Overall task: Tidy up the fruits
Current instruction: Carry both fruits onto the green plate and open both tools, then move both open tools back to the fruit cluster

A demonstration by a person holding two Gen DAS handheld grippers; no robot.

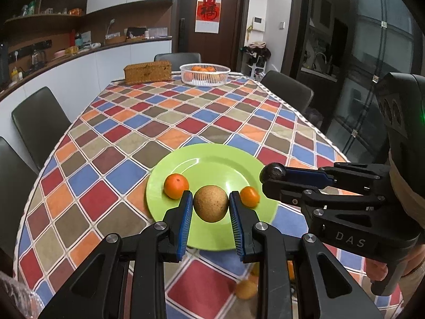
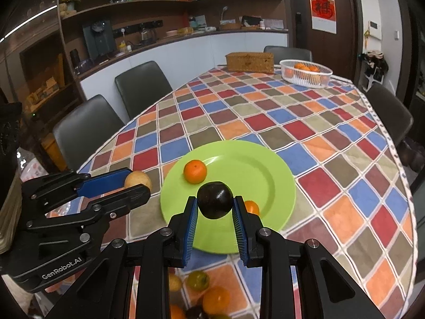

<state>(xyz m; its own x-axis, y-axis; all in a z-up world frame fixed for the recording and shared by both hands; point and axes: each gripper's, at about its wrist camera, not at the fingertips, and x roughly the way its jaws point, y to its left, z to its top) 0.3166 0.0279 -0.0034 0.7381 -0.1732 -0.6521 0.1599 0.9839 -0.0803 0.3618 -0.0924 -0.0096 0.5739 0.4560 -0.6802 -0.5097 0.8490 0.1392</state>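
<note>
My left gripper (image 1: 211,207) is shut on a round brown fruit (image 1: 211,203) and holds it above the near part of a green plate (image 1: 212,167). My right gripper (image 2: 215,207) is shut on a dark, almost black fruit (image 2: 215,199) above the same plate (image 2: 252,164). Two oranges lie on the plate: a larger one (image 1: 176,186) at the left and a smaller one (image 1: 249,196) at the right. In the right wrist view the larger orange (image 2: 195,171) is clear and the smaller orange (image 2: 251,207) is half hidden behind my right finger.
A white basket (image 1: 204,74) with oranges and a wicker box (image 1: 147,72) stand at the table's far end. Several loose fruits (image 2: 209,292) lie on the checked cloth below my grippers. Dark chairs (image 1: 39,122) line the table's sides.
</note>
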